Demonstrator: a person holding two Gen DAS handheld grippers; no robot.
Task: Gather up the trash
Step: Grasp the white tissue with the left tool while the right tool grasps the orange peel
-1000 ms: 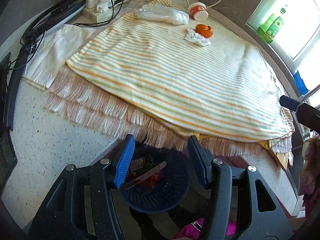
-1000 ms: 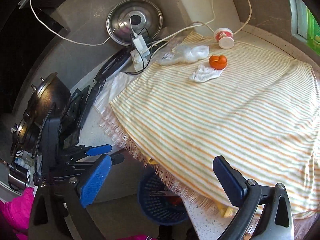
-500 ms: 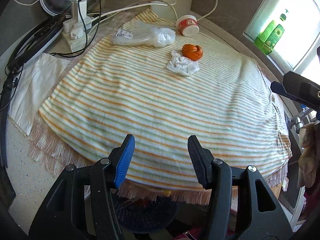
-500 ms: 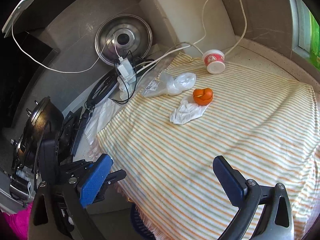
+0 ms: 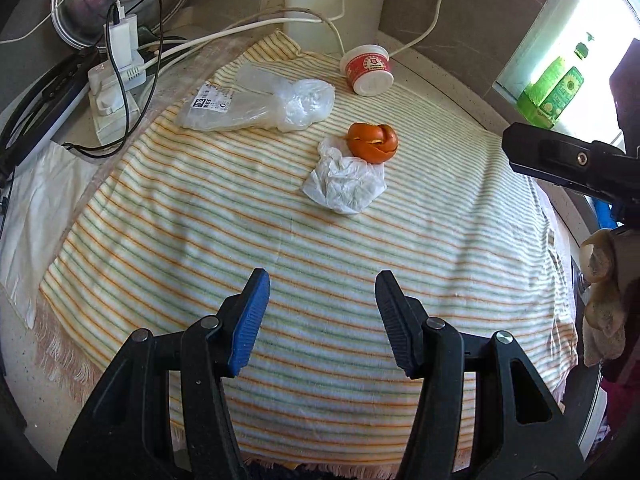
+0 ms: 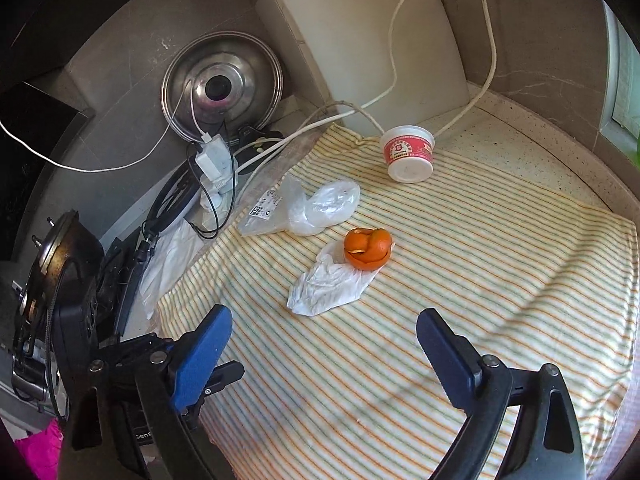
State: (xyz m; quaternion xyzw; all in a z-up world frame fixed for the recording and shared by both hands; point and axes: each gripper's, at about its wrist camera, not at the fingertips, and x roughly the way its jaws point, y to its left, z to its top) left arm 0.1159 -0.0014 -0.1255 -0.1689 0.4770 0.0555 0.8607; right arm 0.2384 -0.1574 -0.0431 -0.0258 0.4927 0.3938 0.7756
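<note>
1. striped cloth (image 5: 280,240) covers the counter and serves as the landmark; all remaining trash lies on its far half.
2. clear plastic bag (image 5: 272,100), labelled, lies at the cloth's far left part, untouched.
3. crumpled white tissue (image 5: 344,184) sits near the cloth's middle, toward the far side, touching the orange peel.
4. red and white cup (image 5: 368,70) lies tipped at the cloth's far edge, beside a white cable.
5. orange peel (image 5: 372,142) rests just behind the tissue on the cloth.
6. left gripper (image 5: 322,316) hovers over the cloth's near part, jaws moderately apart, nothing between them.
7. right gripper (image 6: 324,360) hovers over the cloth's near part, jaws wide but closing, nothing between them.
8. judgement: four pieces remain uncollected on the cloth; neither gripper carries anything. the tissue is nearest to both grippers and looks the likely next pick.
</note>
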